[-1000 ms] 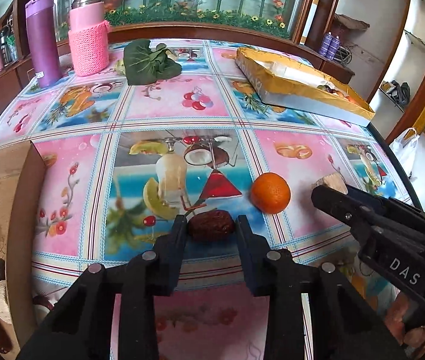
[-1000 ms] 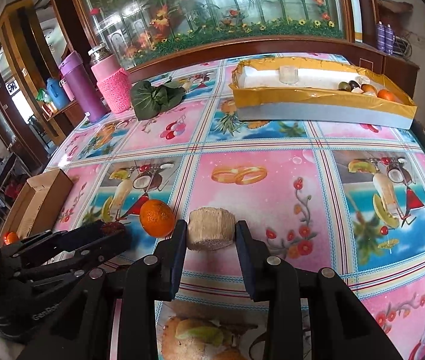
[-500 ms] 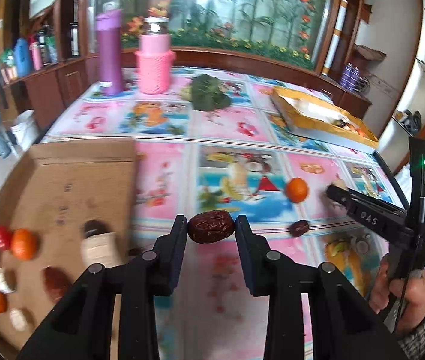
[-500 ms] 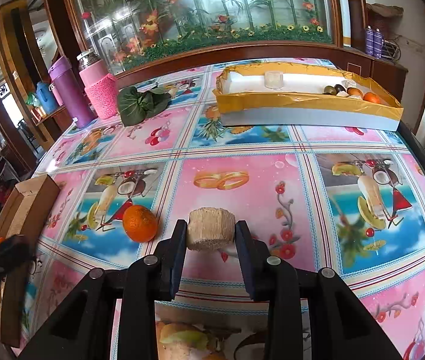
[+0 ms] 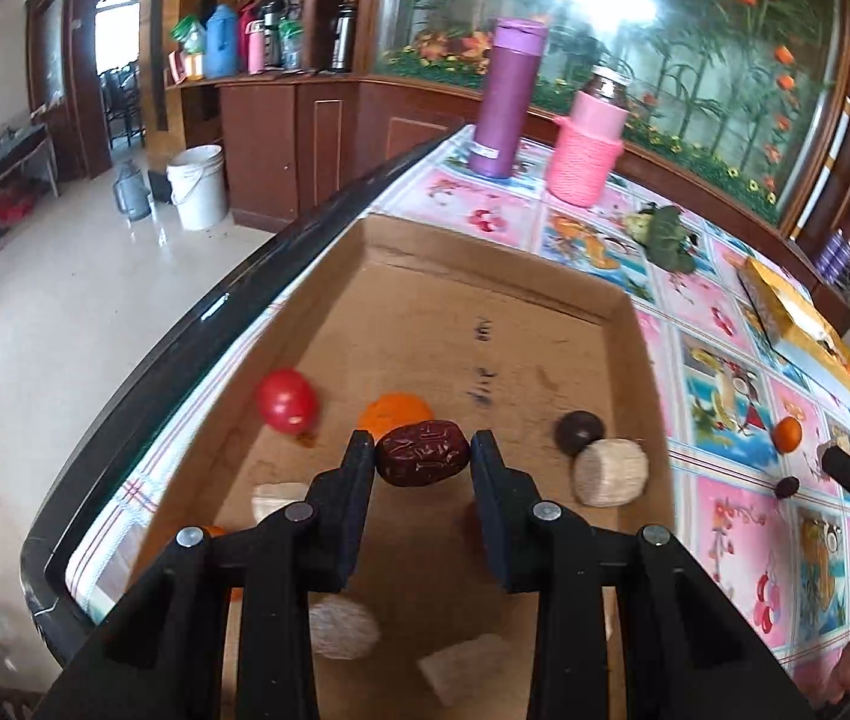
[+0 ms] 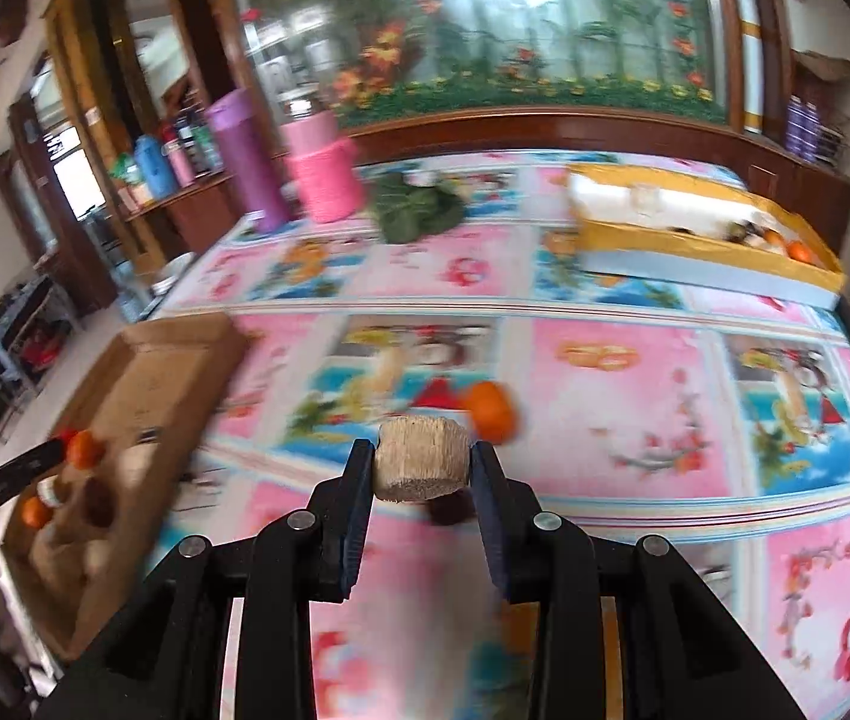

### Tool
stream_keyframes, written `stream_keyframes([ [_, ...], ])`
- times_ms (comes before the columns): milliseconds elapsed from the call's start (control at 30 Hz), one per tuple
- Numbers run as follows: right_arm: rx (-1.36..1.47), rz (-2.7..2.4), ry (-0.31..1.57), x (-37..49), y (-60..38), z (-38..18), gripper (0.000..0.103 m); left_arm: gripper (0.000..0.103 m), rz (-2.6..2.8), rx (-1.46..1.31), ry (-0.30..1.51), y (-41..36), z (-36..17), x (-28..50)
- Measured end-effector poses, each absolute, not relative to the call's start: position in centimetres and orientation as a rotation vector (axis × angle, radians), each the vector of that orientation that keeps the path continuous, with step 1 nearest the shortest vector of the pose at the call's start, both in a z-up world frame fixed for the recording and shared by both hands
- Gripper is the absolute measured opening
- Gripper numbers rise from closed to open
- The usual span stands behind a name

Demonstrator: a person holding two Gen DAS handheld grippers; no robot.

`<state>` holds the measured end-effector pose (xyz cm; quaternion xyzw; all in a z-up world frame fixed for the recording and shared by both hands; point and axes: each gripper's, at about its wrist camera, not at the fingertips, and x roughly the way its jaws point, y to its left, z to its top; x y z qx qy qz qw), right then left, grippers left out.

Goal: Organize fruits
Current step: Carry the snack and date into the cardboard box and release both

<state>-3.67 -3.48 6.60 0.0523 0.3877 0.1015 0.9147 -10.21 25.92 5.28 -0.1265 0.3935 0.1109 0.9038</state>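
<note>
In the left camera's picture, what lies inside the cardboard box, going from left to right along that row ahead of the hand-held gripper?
Red tomato → orange → red date held in the left hand-held gripper → dark round fruit → pale cut chunk.

A lived-in home, prob. a dining room: table w/ fruit-print oilcloth [image 6: 634,372], and behind it a wood-framed glass panel [image 5: 694,60] painted w/ bamboo & flowers. Left of the table: wooden sideboard [image 5: 281,132] crowded w/ thermos flasks [image 5: 222,42], white bucket [image 5: 198,186] on glossy tile floor [image 5: 65,312].
</note>
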Motion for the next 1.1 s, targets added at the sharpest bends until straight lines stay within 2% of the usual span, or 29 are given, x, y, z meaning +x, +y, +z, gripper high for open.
stream_keyframes([
  [367,-0.025,0.500,0.845,-3.3,13.2,6.2,0.035,0.032,0.264,-0.314,0.820,30.2,3.9,-11.5],
  [600,-0.095,0.518,0.886,-1.7,18.1,4.1,0.036,0.032,0.235,-0.374,0.819,31.3,3.6,-11.8],
  [800,-0.110,0.508,0.872,-1.3,18.7,3.8,0.036,0.033,0.229,-0.395,0.801,32.1,4.5,-12.0],
  [833,-0.104,0.507,0.869,-1.2,18.5,3.9,0.036,0.033,0.227,-0.398,0.796,32.1,4.7,-12.2],
  [967,-0.051,0.499,0.867,-1.0,17.3,4.5,0.039,0.052,0.227,-0.403,0.762,31.8,5.8,-12.9],
  [1100,-0.006,0.471,0.849,-1.5,15.5,5.2,0.045,0.053,0.196,-0.401,0.753,30.8,6.6,-13.2],
])
